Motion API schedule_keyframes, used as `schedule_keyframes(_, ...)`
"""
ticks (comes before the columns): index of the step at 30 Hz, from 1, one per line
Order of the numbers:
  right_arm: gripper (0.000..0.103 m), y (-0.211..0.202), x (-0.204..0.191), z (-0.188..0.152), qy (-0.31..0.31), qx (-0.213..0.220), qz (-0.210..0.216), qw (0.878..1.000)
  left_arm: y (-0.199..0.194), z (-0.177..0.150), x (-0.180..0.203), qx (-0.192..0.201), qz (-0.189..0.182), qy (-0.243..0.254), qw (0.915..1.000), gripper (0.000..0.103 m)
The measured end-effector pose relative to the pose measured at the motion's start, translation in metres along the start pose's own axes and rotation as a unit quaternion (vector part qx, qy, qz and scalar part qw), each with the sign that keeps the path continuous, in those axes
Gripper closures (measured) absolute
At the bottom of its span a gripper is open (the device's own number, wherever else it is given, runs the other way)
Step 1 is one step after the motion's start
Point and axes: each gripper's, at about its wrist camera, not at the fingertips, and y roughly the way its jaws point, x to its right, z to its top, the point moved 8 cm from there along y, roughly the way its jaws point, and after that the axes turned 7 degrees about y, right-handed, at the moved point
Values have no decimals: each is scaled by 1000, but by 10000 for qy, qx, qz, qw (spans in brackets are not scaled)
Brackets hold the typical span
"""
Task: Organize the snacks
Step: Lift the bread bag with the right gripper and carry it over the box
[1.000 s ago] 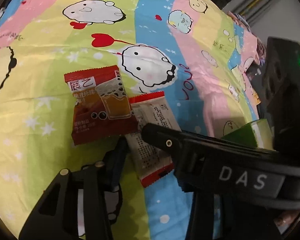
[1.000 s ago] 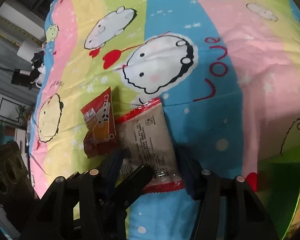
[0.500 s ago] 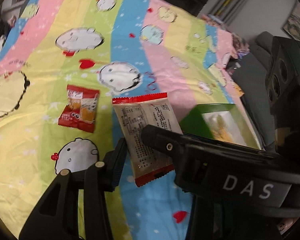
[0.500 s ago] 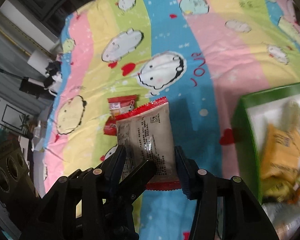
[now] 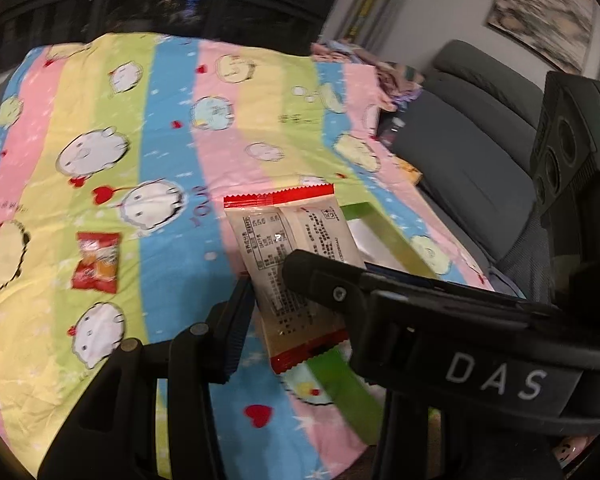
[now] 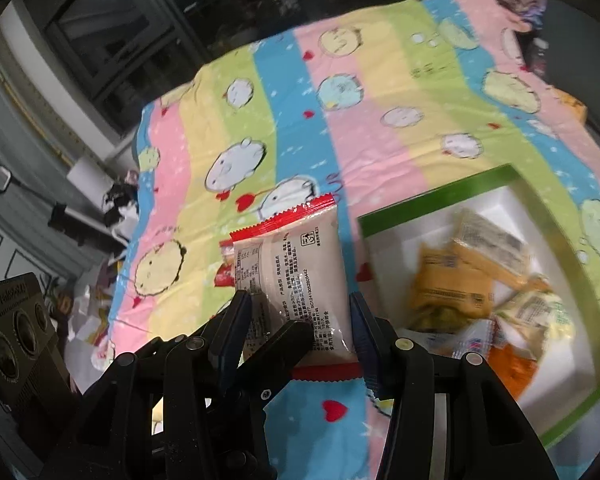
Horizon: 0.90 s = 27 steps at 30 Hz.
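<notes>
Both grippers clamp the white snack packet [image 6: 296, 284] above the bedsheet; green box [image 6: 432, 200] at right holds several snacks; red packet [image 5: 96, 262] left-centre remains.

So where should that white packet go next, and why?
Probably sideways over the green box, then let go. Both the left gripper and right gripper pinch the white packet in the air, and the box already holds snacks.

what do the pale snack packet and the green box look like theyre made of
Pale snack packet: thin glossy plastic film, judging by glare spots, crinkles and its zigzag-cut red sealed ends. Green box: probably printed cardboard, with flat straight walls, a matte green outside and a plain white inside; motion blur leaves this less certain.
</notes>
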Motion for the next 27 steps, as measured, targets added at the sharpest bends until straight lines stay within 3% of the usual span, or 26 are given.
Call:
schedule_keyframes(14, 51, -32, 80, -6, 649, 298, -459, 9964, 45, -11, 68, -427, -629, 517, 9958, 59)
schedule_keyframes(27, 51, -20, 134, -11, 1169, 128, -654, 9909, 87, -28, 93, -982, -833, 739, 9889, 59)
